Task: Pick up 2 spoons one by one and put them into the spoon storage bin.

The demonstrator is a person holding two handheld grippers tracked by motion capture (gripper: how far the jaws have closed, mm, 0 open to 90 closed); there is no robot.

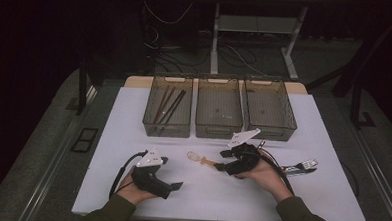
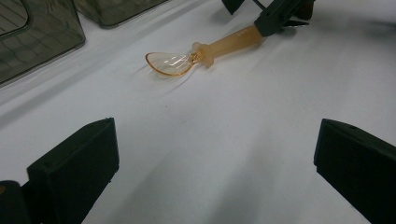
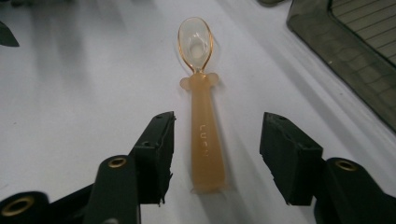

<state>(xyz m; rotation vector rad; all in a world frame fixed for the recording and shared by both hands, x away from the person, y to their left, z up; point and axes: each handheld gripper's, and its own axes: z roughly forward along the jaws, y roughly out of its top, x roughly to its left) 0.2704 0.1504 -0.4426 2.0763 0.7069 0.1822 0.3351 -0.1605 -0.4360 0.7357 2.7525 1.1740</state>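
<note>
Right gripper view has the orange spoon (image 3: 204, 126) lying on the white worktop (image 3: 70, 93) at frame centre, between the parted pads of the right claw (image 3: 215, 154), not yet pinched, while the left claw (image 2: 215, 172) stands wide open, its tips cut off below.

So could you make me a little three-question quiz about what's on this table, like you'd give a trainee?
1. True or false: the right gripper already clamps the orange spoon.
2. Which of the three bins holds the chopsticks: A left bin, B middle bin, C right bin?
3. What lies between the left gripper jaws?

Key:
1. False. The spoon's handle lies between the jaws, but the pads stand apart from it.
2. A.
3. Bare white table; the jaws stand wide open.
</note>
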